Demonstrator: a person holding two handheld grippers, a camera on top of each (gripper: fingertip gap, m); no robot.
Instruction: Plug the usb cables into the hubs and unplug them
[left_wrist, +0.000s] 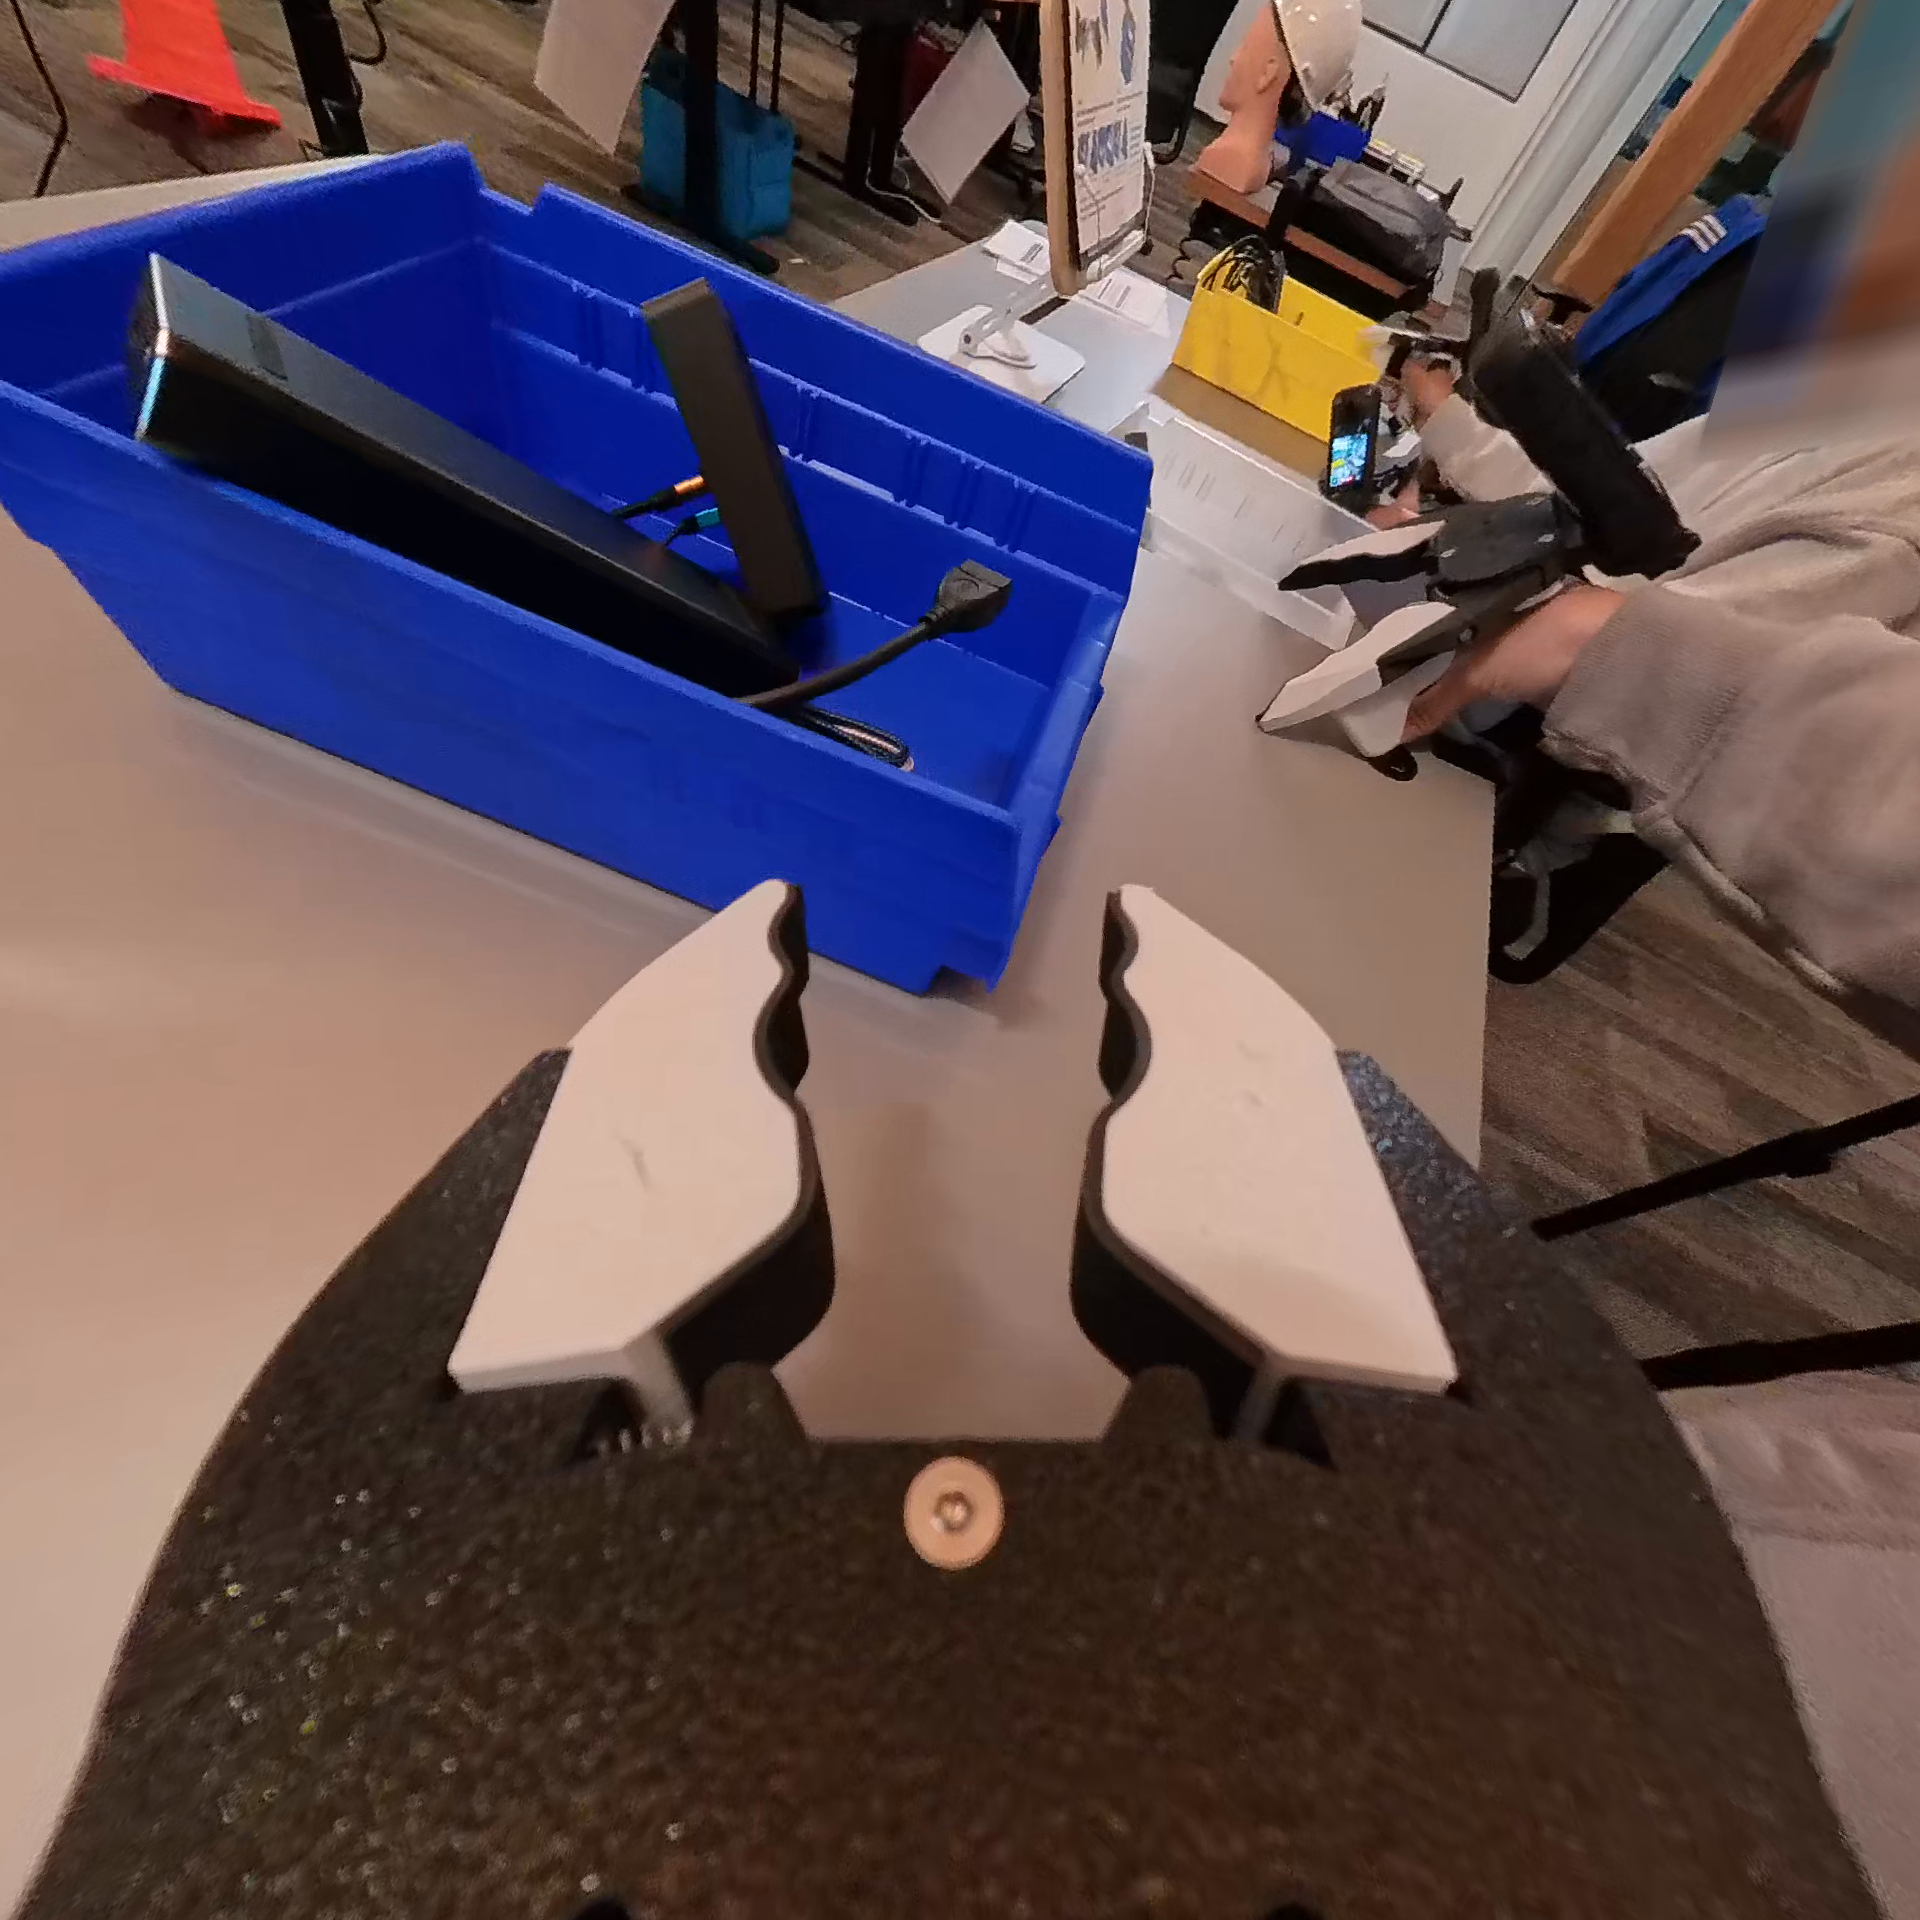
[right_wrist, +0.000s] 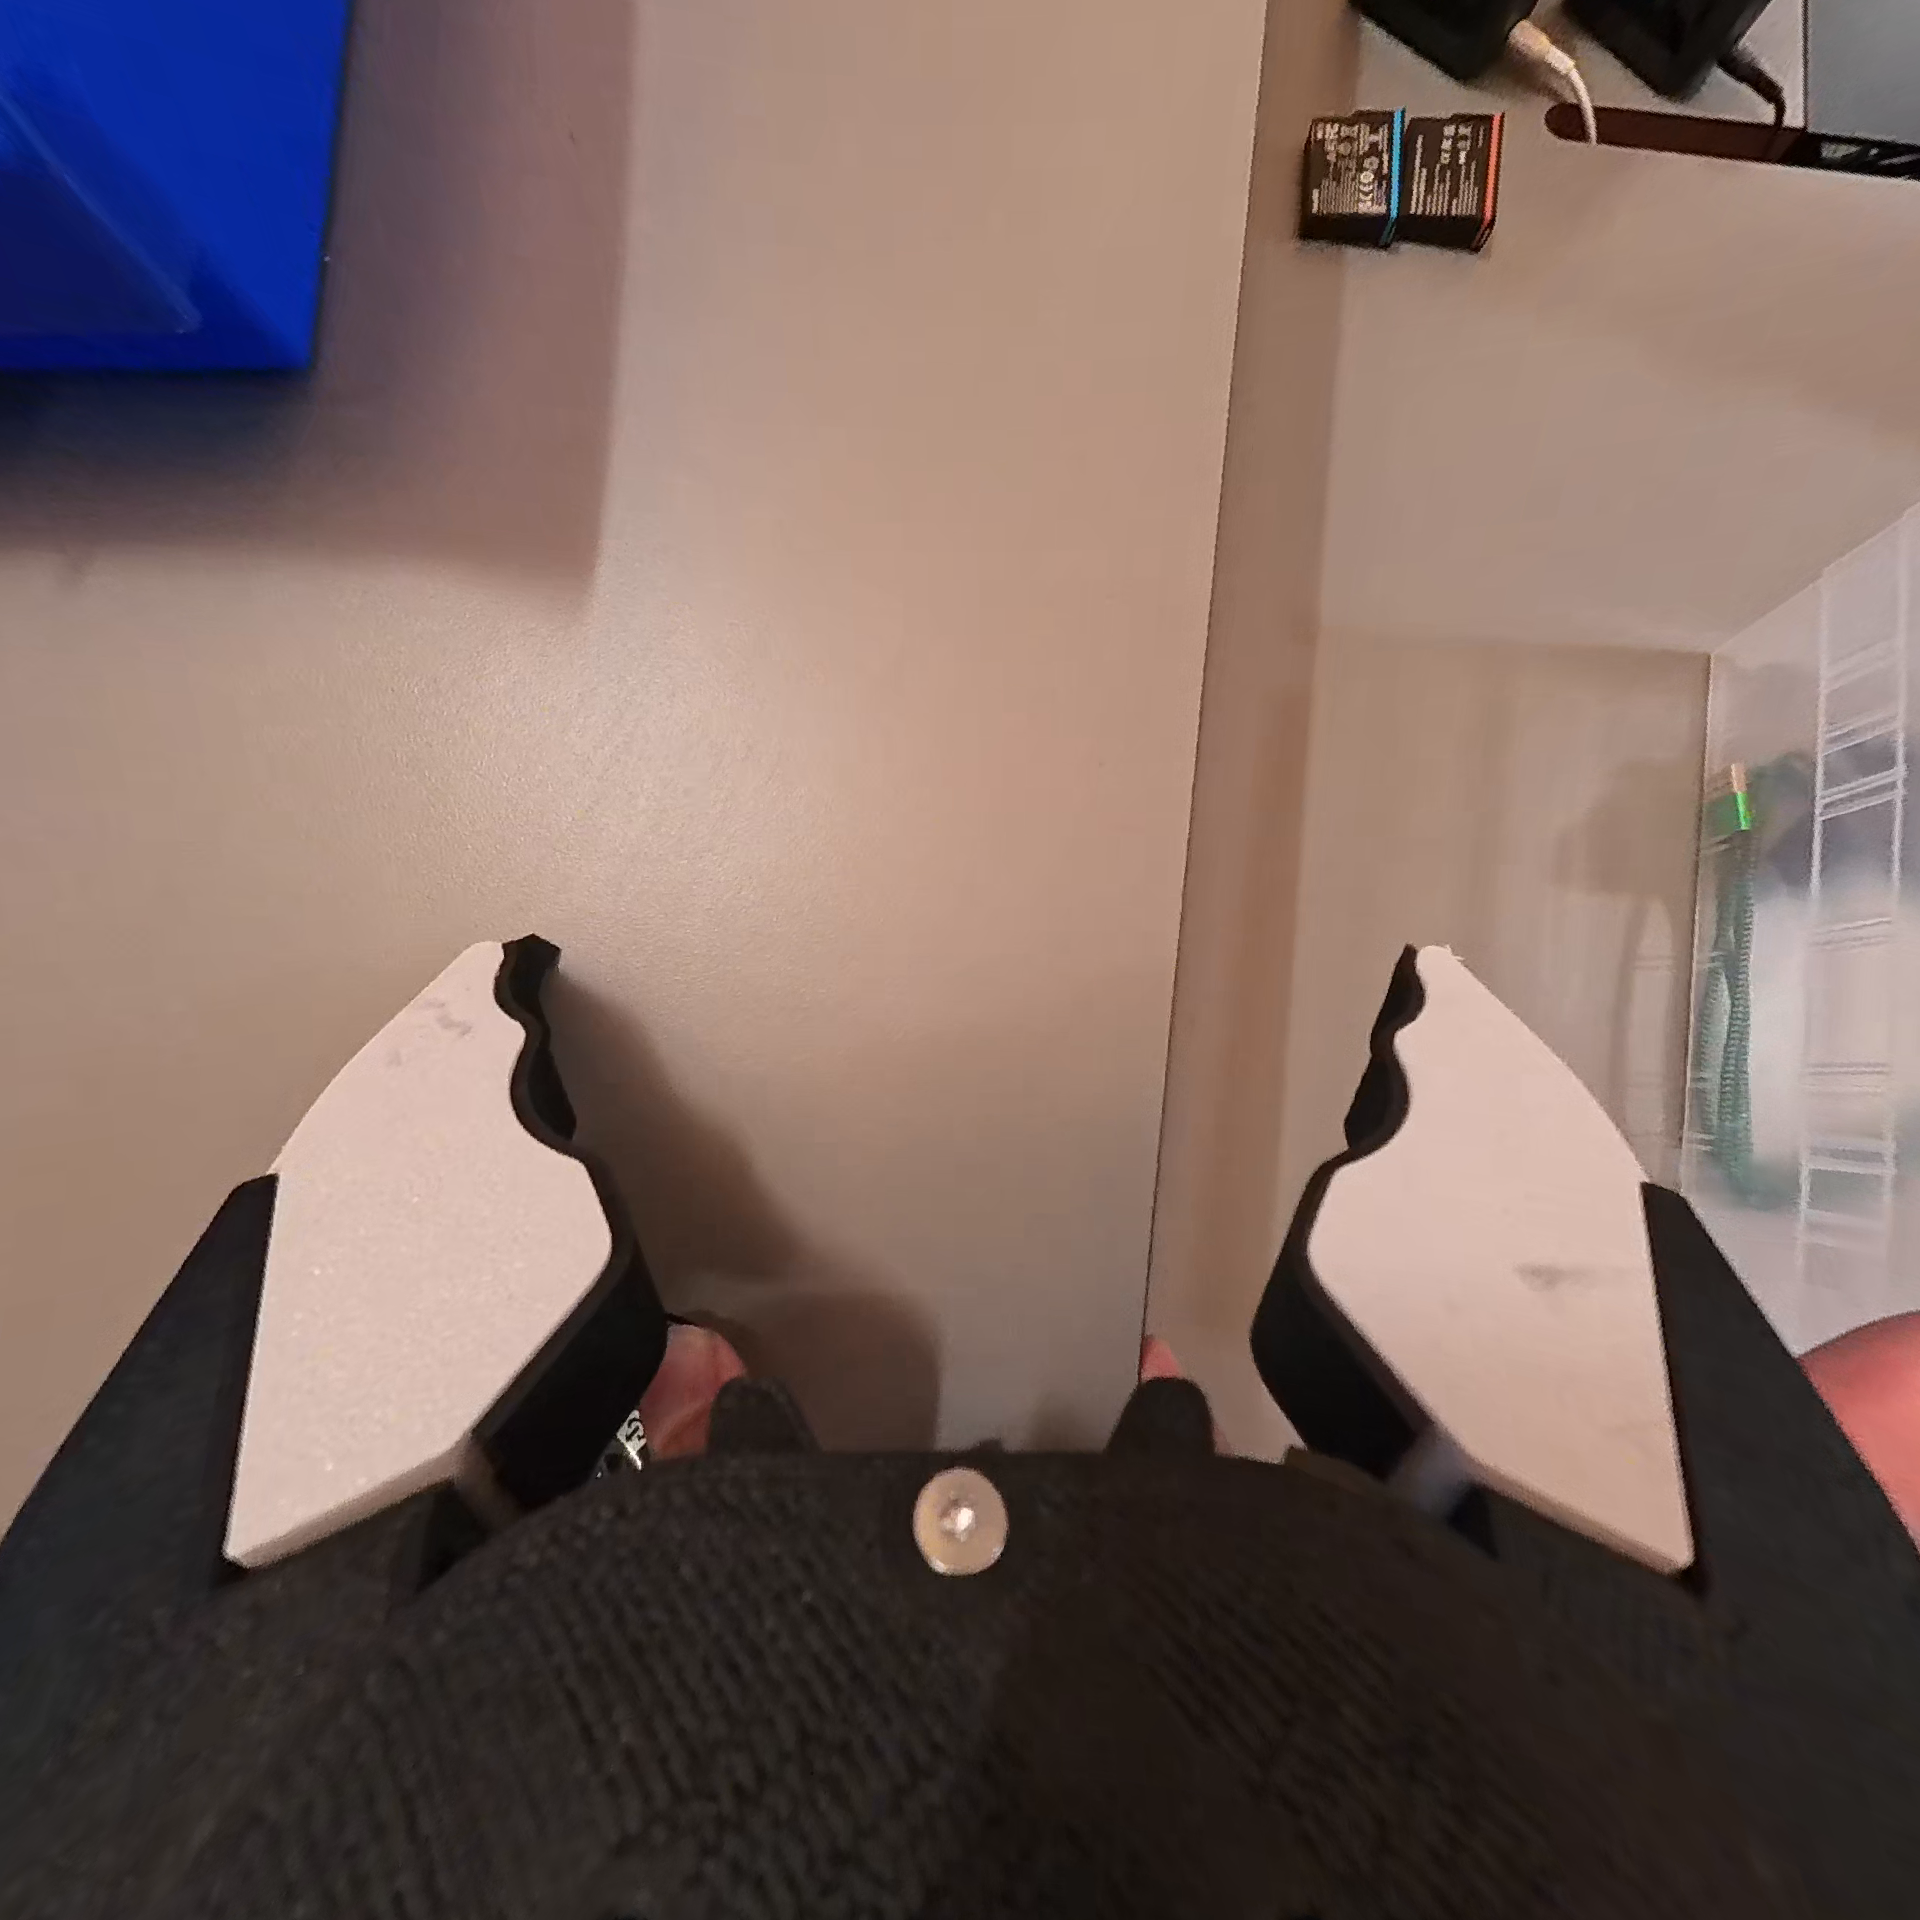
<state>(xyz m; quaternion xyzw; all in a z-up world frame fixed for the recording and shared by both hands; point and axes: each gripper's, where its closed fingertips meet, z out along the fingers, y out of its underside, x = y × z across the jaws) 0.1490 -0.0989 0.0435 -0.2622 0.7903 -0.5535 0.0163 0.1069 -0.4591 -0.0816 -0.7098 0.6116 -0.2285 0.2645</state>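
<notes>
The left gripper (left_wrist: 954, 914) stands with its jaws parted and nothing between them, above the grey table (left_wrist: 260, 987). Just ahead of its fingertips, slightly left, sits the blue bin (left_wrist: 582, 727). Two black USB hubs lean inside the bin: a long hub (left_wrist: 416, 488) resting against the near wall and a narrower hub (left_wrist: 732, 447) propped almost upright. A black USB cable (left_wrist: 894, 649) curves up from the bin floor, its connector raised clear of both hubs.

The right gripper (right_wrist: 971, 951) is spread wide and empty, pointing down at bare table. The bin corner (right_wrist: 166, 177) lies well off to its left. A translucent container (right_wrist: 1829, 883) holding a green braided cable (right_wrist: 1730, 997) sits to its right. Two small black batteries (right_wrist: 1397, 177) lie farther ahead.
</notes>
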